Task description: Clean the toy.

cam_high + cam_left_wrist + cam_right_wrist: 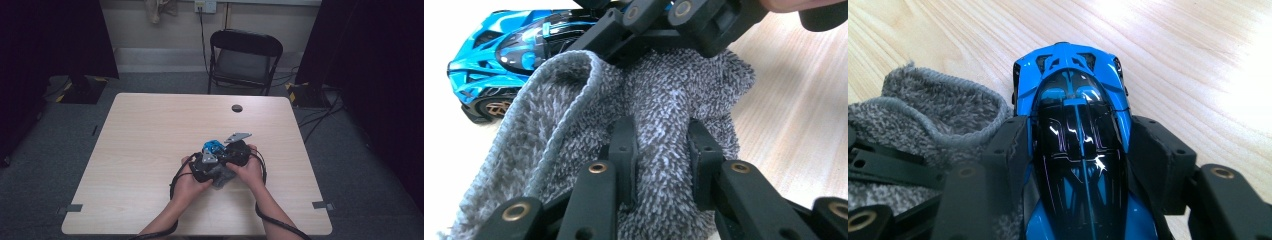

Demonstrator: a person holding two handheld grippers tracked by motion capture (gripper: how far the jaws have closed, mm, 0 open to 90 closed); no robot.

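A glossy blue toy car (pixel 1075 150) with a black roof and canopy sits near the middle of the pale wooden tabletop (pixel 150 150), toward its near edge. The right hand-held gripper (pixel 1075 165) pinches the car by its two sides. Just left of the car lies a fluffy grey cloth (pixel 664 110) with a stitched hem; the left hand-held gripper (pixel 664 150) is clamped on a fold of it. The left gripper view reveals the car's bronze wheel. The high view shows both hands close together and a black folding chair (pixel 244 60) beyond the far edge.
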